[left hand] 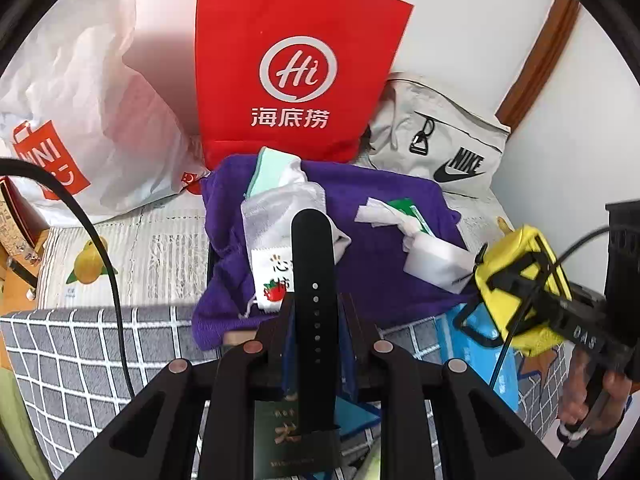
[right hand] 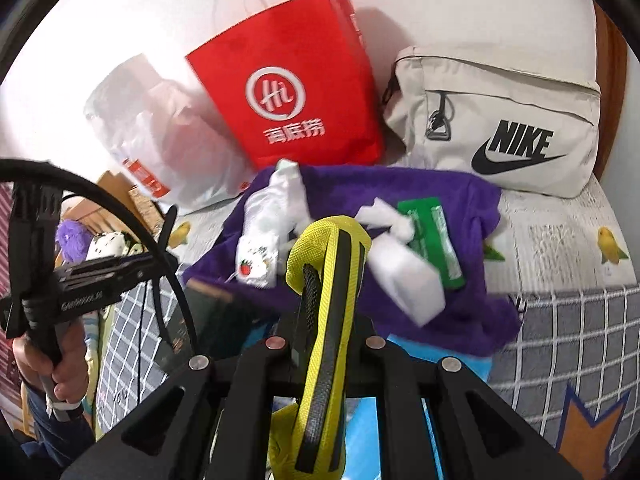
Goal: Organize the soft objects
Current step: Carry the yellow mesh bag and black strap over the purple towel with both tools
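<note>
Yellow pouch (right hand: 326, 320) in right claw (right hand: 328, 312)

Black linkage fingers (left hand: 286, 320), copper rivets, black cable.

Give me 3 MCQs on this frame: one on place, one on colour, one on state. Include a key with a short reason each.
1. Where does the beige Nike bag sit relative to the red paper bag?
A. On its right
B. On its left
C. Inside it

2. What colour is the cloth under the small white items?
A. Grey
B. Purple
C. Orange

3. What is the right gripper doing?
A. Open, holding nothing
B. Shut on the black strap
C. Shut on the yellow pouch

Key:
1 A, both wrist views show the Nike bag right of the red bag.
2 B, the cloth is purple in both views.
3 C, the yellow pouch sits pinched between its jaws; the black strap is in the left gripper.
</note>
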Available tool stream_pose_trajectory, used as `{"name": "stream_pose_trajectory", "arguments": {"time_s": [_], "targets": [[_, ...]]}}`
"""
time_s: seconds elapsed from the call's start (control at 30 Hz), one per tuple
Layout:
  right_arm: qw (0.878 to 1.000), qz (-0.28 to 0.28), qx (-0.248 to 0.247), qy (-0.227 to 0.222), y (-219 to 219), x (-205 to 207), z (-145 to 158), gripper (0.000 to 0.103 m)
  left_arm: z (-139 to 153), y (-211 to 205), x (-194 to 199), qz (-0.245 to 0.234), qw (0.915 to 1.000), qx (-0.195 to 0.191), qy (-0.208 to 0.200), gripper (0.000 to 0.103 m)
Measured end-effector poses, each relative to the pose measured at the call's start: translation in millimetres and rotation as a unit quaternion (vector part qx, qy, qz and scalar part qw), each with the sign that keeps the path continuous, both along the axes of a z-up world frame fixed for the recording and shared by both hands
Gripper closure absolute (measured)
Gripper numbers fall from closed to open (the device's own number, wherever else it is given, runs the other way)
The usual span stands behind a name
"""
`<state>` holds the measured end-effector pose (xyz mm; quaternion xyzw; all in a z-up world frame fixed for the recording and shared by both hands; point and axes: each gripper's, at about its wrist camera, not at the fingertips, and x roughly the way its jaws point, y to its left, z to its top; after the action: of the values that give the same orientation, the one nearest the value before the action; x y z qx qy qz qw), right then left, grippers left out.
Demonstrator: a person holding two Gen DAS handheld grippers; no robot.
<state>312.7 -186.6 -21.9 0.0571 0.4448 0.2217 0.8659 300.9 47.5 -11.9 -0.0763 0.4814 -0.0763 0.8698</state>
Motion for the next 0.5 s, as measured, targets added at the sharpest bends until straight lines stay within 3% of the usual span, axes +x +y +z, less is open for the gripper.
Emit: {"name": "stream_pose_trajectory", "arguments": {"time_s": [0.23,0.5], "targets": [[0.999,-0.021,-0.032,-0.012,-2,52,-2,0.094,-10,1,26,-0.001,1.0,0.004,0.008,0.084],[0.999,-0.04,-0.008,0.02,-10,119,-24,0.094,-16,-6,49,-0.01,0.9998,0.01,0.013,0.084]]}}
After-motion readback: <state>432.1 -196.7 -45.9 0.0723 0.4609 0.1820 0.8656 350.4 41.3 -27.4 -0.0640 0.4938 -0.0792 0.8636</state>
